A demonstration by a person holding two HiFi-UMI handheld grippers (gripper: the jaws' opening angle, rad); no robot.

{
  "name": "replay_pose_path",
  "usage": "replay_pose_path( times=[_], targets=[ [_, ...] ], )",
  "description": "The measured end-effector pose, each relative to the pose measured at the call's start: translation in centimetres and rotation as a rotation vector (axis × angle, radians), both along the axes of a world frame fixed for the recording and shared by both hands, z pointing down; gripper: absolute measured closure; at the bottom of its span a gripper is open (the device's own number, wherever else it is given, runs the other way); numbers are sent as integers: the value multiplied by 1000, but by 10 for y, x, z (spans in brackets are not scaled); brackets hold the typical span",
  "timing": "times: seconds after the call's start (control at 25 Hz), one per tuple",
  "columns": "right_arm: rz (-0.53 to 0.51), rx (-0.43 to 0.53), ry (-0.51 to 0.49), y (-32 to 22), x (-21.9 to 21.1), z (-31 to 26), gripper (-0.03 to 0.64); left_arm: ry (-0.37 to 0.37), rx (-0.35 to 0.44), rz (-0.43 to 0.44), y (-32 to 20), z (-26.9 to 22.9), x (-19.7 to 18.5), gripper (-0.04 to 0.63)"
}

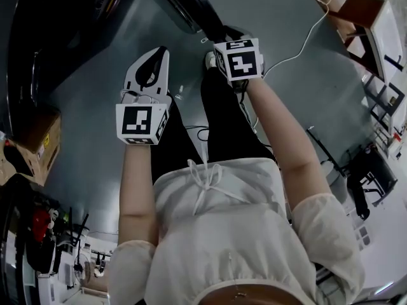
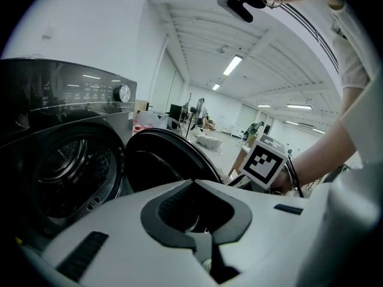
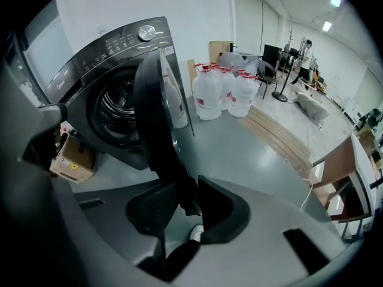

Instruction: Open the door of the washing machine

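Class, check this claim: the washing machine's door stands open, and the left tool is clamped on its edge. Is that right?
Not quite. It is the right tool that is clamped on the edge of the door, as the right gripper view shows. The door does stand open.

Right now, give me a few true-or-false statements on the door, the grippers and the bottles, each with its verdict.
1. The door stands open. True.
2. The right gripper is shut on the door's edge. True.
3. The left gripper grips the door too. False: its jaws are shut on nothing.
4. The bottles sit in the drum. False: they stand on the floor beside the washer.
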State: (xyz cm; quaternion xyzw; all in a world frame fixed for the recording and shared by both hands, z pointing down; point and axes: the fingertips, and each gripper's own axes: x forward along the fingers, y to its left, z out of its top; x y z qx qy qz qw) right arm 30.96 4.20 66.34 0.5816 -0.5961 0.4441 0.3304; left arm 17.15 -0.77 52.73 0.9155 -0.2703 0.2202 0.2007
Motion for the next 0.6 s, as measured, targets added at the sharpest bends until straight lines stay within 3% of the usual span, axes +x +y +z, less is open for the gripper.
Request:
replay_pose_path(
  times=[0.24, 0.6],
  targets=[
    [3, 6, -15, -6, 41, 3, 518, -5, -1, 43, 5, 11, 46, 572],
    [-44, 42, -18, -25, 101, 5, 509, 2, 40, -38, -22, 15, 96, 572]
  ],
)
